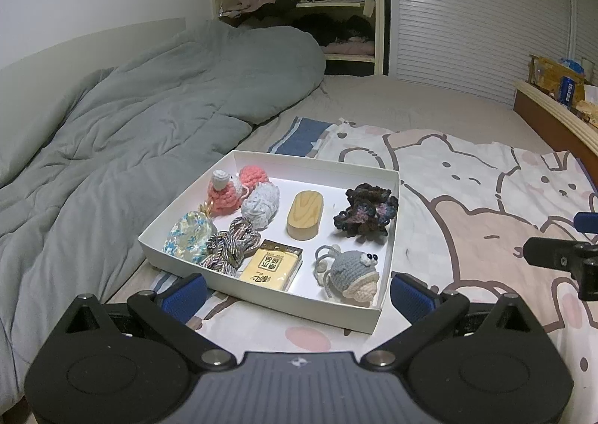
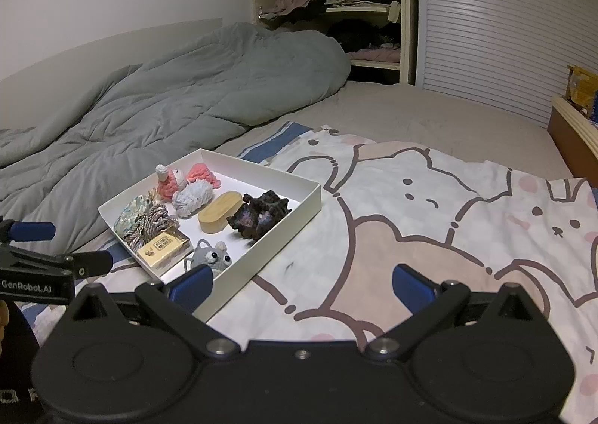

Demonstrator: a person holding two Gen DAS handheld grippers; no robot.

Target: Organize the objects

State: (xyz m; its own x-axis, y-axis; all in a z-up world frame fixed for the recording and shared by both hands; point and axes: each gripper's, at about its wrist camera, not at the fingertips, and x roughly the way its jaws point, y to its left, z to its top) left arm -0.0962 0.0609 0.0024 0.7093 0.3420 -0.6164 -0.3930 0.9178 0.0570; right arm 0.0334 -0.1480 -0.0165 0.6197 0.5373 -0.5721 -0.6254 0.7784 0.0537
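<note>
- Left wrist view: the left gripper [image 1: 297, 293] is hovering with jaws spread wide and empty at the near edge of the white box [image 1: 317, 162], which is lying on the cartoon-print sheet [image 1: 467, 199]. The box is holding eight items, among them one wooden block [image 1: 304, 214], one yellow packet [image 1: 271, 266] and one grey crochet toy [image 1: 349, 270]. A Pepsi can [image 1: 567, 89] is standing far right.
- Right wrist view: the right gripper [image 2: 302, 285] is also gaping empty, right of the box; "GenRobot.AI" is showing on the left gripper.
</note>
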